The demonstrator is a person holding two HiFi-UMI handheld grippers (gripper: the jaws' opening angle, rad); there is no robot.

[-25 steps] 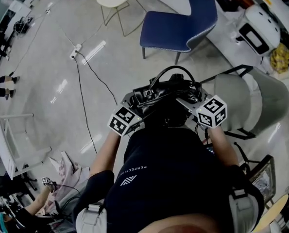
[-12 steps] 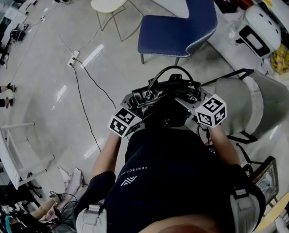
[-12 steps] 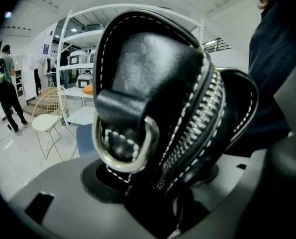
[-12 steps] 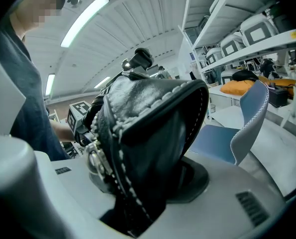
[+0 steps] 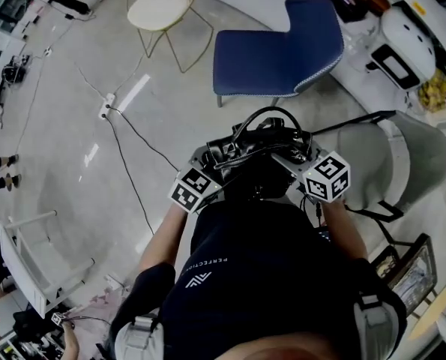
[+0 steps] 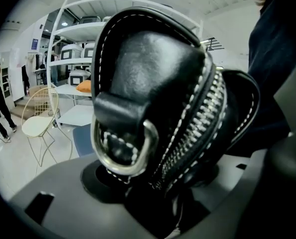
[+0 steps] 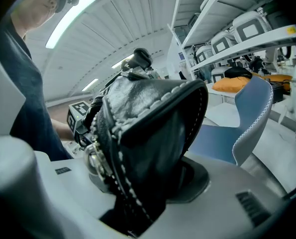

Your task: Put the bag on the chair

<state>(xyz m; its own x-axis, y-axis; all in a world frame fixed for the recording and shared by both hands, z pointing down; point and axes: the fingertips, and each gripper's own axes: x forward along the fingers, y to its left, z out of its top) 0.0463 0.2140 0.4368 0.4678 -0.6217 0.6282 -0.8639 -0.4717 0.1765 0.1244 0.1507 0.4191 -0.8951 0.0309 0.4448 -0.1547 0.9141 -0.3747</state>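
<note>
Item held: black bag (image 5: 251,150), centre frame before your torso, both forearms bent inward. Your left tool (image 5: 210,158) and right tool (image 5: 291,158) each pinch one end of it. One blue chair (image 5: 271,55): upper centre, beyond the bag, not touching.

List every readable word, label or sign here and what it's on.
"PERFECTION", upside down: the person's dark shirt.
Marker cubes: square patterns only, no words.
Small label on grey housing: too small to read.
Yellow shelf tag: too small to read.
</note>
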